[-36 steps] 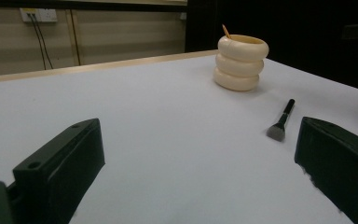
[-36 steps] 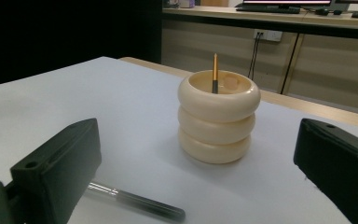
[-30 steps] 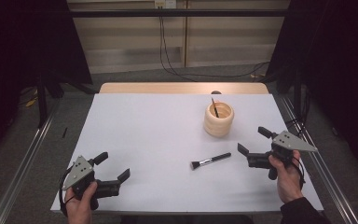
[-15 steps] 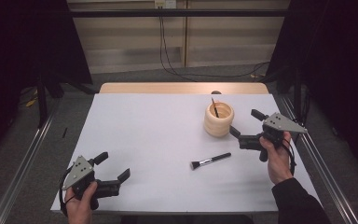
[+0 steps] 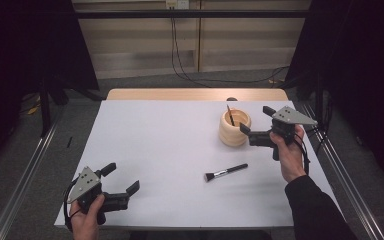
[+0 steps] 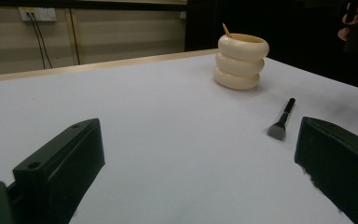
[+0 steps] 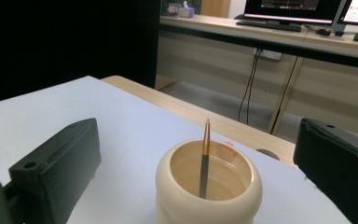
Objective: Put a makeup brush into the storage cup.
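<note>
A cream ribbed cup (image 5: 234, 131) stands on the white table toward the back right, with a thin brush handle (image 5: 230, 115) sticking up out of it. A black makeup brush (image 5: 225, 172) lies flat on the table in front of the cup. My right gripper (image 5: 255, 120) is open just right of the cup, its jaws pointing at it. In the right gripper view the cup (image 7: 209, 191) and the handle (image 7: 204, 163) sit close ahead between the spread jaws. My left gripper (image 5: 121, 178) is open and empty near the front left corner; its view shows the cup (image 6: 240, 60) and the lying brush (image 6: 282, 122) farther off.
The white sheet (image 5: 170, 150) covers the table, with a bare wooden strip (image 5: 180, 94) along the far edge. Metal rails (image 5: 340, 175) run down both sides. Cables (image 5: 180, 55) hang behind the table. A desk with monitors (image 7: 289, 9) stands in the background.
My right gripper has moved away from the front right, forward and left, up to the cup. The left gripper and the lying brush have stayed put.
</note>
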### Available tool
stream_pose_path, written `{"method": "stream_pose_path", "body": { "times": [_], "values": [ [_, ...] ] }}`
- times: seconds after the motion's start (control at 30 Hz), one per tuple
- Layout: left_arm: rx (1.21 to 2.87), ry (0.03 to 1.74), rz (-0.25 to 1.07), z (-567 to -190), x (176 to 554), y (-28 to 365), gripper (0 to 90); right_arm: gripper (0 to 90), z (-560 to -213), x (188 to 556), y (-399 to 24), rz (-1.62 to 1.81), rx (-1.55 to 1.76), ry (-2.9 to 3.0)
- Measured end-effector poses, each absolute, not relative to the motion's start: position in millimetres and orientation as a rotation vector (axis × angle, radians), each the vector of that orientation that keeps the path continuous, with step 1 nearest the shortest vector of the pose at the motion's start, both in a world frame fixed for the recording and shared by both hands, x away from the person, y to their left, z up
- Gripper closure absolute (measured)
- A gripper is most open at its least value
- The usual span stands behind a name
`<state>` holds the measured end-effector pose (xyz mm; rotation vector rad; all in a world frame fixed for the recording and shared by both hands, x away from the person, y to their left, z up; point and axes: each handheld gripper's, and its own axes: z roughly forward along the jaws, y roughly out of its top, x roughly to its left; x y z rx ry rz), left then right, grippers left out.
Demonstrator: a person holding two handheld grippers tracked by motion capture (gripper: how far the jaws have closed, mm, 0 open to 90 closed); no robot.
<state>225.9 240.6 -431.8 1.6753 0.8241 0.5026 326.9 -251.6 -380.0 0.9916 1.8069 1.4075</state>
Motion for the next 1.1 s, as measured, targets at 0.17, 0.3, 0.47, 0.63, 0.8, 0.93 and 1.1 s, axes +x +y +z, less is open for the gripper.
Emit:
{"method": "stream_pose_path", "body": {
  "times": [0.17, 0.3, 0.47, 0.63, 0.8, 0.93, 1.1],
  "values": [
    [1.670, 0.825, 0.497, -432, 226, 241, 1.4, 1.0, -382, 335, -246, 1.358, 0.991, 1.950],
    [1.671, 0.827, 0.498, -432, 226, 241, 1.3, 2.0, -381, 338, -244, 1.321, 0.985, 2.063],
    [1.678, 0.825, 0.500, -432, 226, 241, 1.3, 2.6, -381, 339, -244, 1.265, 0.976, 2.201],
    [1.675, 0.826, 0.498, -432, 226, 240, 1.3, 3.6, -382, 342, -241, 1.180, 0.991, 2.325],
    [1.671, 0.828, 0.495, -432, 226, 240, 1.3, 6.4, -383, 346, -240, 1.083, 0.996, 2.448],
    [1.671, 0.828, 0.490, -433, 227, 240, 1.3, 9.5, -385, 349, -239, 0.990, 1.039, 2.536],
    [1.673, 0.827, 0.491, -433, 227, 241, 1.3, 11.6, -387, 352, -241, 0.914, 1.054, 2.616]
  ]
}}
